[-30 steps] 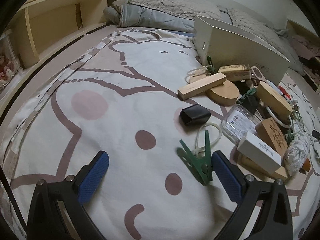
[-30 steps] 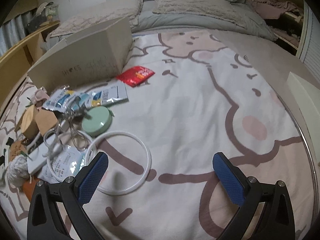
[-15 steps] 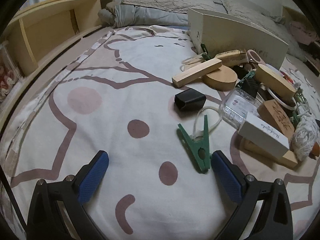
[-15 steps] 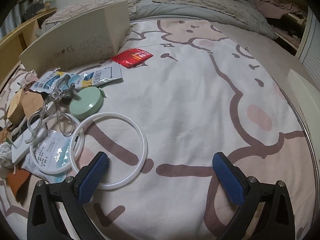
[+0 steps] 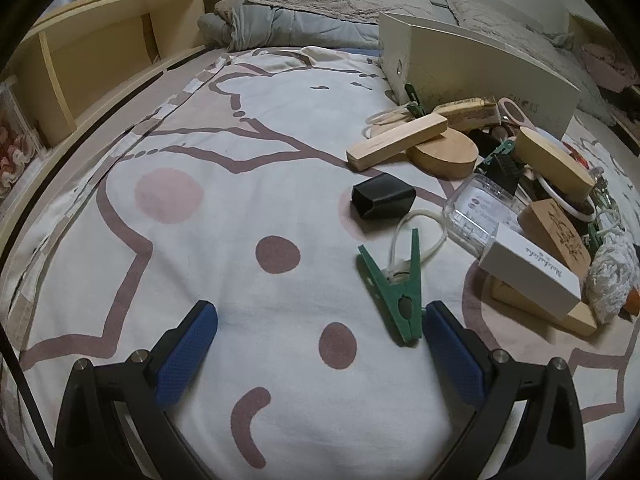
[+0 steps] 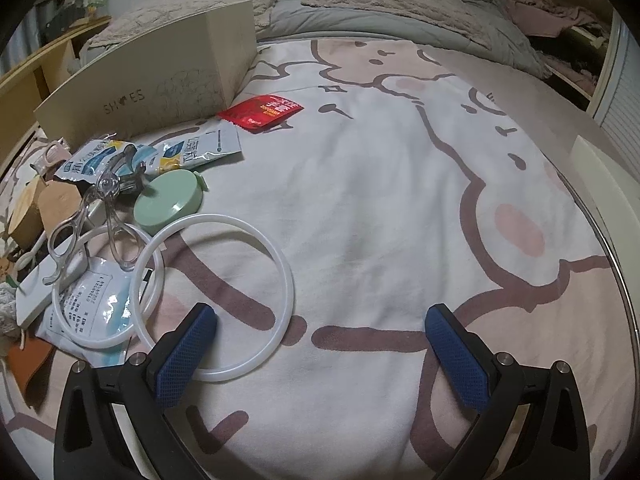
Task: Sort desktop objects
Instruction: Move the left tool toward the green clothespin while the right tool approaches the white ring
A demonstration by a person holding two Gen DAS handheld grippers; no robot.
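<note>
My left gripper (image 5: 320, 344) is open low over the printed bedsheet (image 5: 224, 216). A green clothes peg (image 5: 398, 292) lies just inside its right finger. Beyond are a black case (image 5: 382, 196), a wooden block (image 5: 396, 142), a white box (image 5: 528, 274) and a clear plastic box (image 5: 476, 210). My right gripper (image 6: 320, 344) is open too, empty. A large white ring (image 6: 216, 300) lies by its left finger, partly under it. Farther left sit a green round case (image 6: 168, 202), a clear eyelash curler (image 6: 100, 208), foil sachets (image 6: 200, 148) and a red packet (image 6: 262, 112).
A beige shoe box (image 6: 160, 84), seen also as the beige shoe box (image 5: 472, 68) in the left view, stands behind the pile. A wooden shelf (image 5: 100, 60) runs along the left. Pillows and a grey quilt (image 6: 400, 16) lie at the bed's head. Bare sheet spreads to the right (image 6: 420, 200).
Both grippers have moved closer to the sheet and the pile; the objects look larger and nearer. The white ring now reaches under the right gripper's left finger. Both stay open.
</note>
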